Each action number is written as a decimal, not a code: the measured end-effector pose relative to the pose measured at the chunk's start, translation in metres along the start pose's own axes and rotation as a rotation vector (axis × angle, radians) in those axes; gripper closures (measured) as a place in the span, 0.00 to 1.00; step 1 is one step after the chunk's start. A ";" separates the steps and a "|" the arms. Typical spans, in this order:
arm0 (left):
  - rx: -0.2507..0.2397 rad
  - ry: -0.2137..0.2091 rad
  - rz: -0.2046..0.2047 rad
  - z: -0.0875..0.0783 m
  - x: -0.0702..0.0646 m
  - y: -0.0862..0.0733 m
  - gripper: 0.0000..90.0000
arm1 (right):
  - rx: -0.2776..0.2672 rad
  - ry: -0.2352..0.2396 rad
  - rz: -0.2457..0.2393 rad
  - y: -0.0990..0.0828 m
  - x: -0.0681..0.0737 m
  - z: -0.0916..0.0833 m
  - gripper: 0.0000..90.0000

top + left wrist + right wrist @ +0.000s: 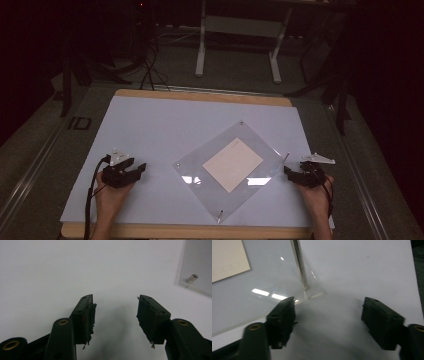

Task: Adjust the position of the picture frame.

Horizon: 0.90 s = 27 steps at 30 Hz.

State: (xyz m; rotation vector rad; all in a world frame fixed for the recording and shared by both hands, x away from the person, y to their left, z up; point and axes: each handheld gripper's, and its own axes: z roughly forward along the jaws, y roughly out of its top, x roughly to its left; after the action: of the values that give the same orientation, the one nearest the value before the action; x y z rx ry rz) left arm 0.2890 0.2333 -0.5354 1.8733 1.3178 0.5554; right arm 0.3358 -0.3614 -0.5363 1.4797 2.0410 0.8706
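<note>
A clear square plate lies turned like a diamond on the white table top, with a beige sheet of paper at its middle. Small metal pins stand at its corners. My left gripper rests on the table to the plate's left, pointing at it, open and holding nothing. One plate corner with its pin lies ahead to the right of these jaws. My right gripper sits just off the plate's right corner, open and holding nothing. That corner's pin rises just beyond its left jaw.
The table's wooden edge runs along the front and the back. Beyond the table are a dark floor, cables and the white legs of another desk. The person's hands come in from the bottom.
</note>
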 end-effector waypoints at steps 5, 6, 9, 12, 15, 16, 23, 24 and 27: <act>0.004 -0.023 0.001 0.001 -0.002 0.001 0.51 | -0.020 0.012 -0.015 0.001 0.001 -0.005 0.52; 0.007 -0.030 0.004 0.001 -0.003 0.001 0.50 | -0.029 0.012 -0.018 0.002 0.000 -0.007 0.54; 0.003 -0.048 0.009 -0.001 -0.006 0.001 0.50 | -0.048 0.029 -0.016 0.002 0.001 -0.010 0.55; -0.008 -0.079 0.005 -0.002 -0.010 0.002 0.51 | -0.058 0.041 -0.041 0.002 0.004 -0.012 0.57; -0.023 -0.121 0.010 -0.005 -0.017 0.003 0.52 | -0.075 0.052 -0.050 0.004 0.007 -0.013 0.58; -0.023 -0.121 0.010 -0.005 -0.017 0.003 0.52 | -0.075 0.052 -0.050 0.004 0.007 -0.013 0.58; -0.041 -0.213 0.068 -0.008 -0.037 0.009 0.54 | -0.091 0.053 -0.082 0.014 0.014 -0.010 0.66; -0.044 -0.224 0.077 -0.009 -0.040 0.010 0.54 | -0.091 0.054 -0.086 0.015 0.013 -0.010 0.66; -0.060 -0.310 0.068 -0.010 -0.048 0.012 0.54 | -0.101 0.071 -0.075 0.019 0.011 -0.008 0.71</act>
State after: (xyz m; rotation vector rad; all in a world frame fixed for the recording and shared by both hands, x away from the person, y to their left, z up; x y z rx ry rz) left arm 0.2707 0.1902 -0.5160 1.8721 1.0271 0.3185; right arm 0.3396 -0.3483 -0.5172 1.3275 2.0575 0.9929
